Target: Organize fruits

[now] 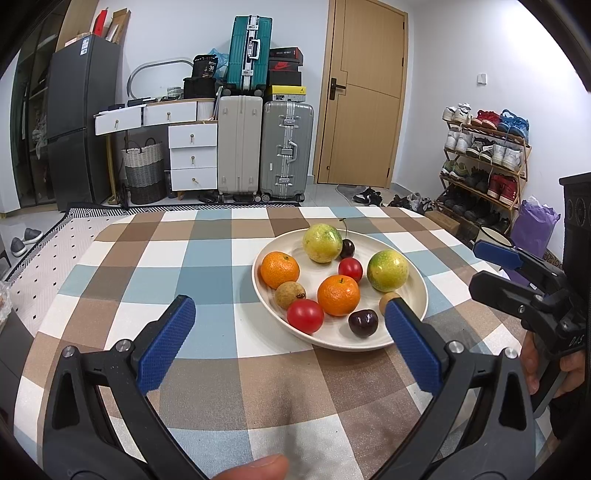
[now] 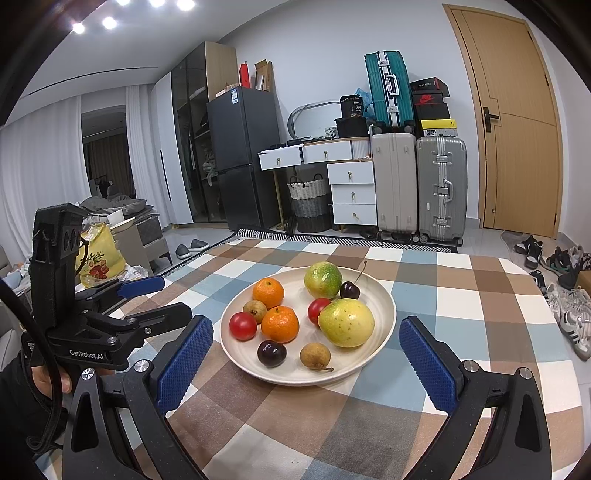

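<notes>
Both tongs, left tongs (image 1: 290,341) and right tongs (image 2: 306,363), gape released, empty, just short of the fruit plate (image 2: 384,295)

Lighting: bright, even; ceiling spotlights (image 2: 110,14) glare upper left. Shadows: soft. Focus: sharp centrally. Distortion: strong fisheye bending, dark vignetted corners.

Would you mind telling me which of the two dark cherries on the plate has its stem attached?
The far cherry, wedged beside the rear green-yellow fruit, has a long thin stem curving upward. The near cherry, at the plate's front edge, shows none.
</notes>
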`<state>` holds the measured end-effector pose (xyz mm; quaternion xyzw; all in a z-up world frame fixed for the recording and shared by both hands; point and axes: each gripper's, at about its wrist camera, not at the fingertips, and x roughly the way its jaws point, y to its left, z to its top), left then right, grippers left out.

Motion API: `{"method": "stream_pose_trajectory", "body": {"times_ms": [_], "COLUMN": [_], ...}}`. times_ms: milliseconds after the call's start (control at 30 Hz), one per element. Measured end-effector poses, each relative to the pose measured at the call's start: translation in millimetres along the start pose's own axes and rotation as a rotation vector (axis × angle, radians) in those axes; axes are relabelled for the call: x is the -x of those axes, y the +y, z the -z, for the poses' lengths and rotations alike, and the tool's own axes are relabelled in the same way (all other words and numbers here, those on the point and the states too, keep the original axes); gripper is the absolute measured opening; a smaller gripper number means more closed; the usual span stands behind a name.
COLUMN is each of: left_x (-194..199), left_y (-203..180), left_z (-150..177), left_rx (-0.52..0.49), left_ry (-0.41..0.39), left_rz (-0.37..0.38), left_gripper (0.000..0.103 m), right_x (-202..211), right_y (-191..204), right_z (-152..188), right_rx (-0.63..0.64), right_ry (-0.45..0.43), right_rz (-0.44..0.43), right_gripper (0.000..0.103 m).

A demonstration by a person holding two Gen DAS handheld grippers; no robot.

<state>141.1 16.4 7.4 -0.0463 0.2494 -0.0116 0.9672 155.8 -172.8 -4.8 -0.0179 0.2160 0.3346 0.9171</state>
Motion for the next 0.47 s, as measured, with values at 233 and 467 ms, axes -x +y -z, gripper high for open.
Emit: {"method": "stream_pose_trajectory", "body": {"times_ms": [233,467], "left_x": [-1.0,-2.3], "left_y": [-0.6,-1.0], "left_z": [0.4,1.0], "left_rx": [-0.002,-0.001], "left_ry": [-0.002,0.001], "left_rz": [0.003,0.001], "left_gripper": [0.102,0.102], "right_x": [0.0,0.0], "right_y": [-0.6,-0.8], "right_z": [-0.2,-0.6], "right_rx": [-0.001,-0.001], "right_ry": [0.001,0.001], "right_rz": [0.0,0.0], "right_gripper": [0.103,0.103]}}
